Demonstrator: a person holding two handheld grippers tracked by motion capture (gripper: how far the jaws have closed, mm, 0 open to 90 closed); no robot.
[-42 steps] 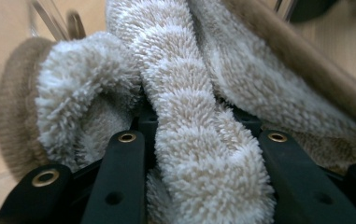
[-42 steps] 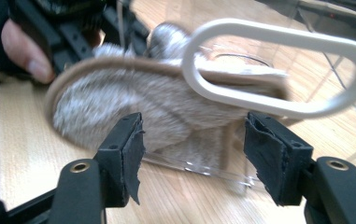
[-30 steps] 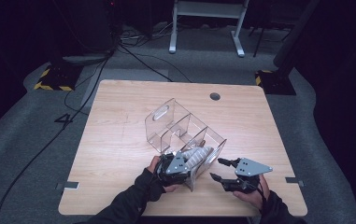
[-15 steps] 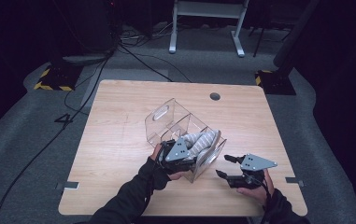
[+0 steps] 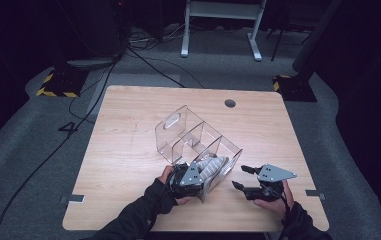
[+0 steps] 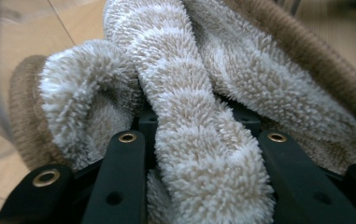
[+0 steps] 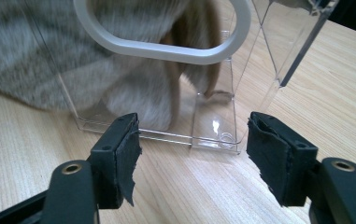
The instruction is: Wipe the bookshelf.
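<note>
The fuzzy striped sock sat in the near end of the clear box, at its open top. The left gripper had its jaws pinching the sock, with soft cloth bunched between them. The box stood on the bench, tilted across it. The right gripper hovered low over the wood just beside the box's near end, its jaws spread wide, with nothing in them.
</note>
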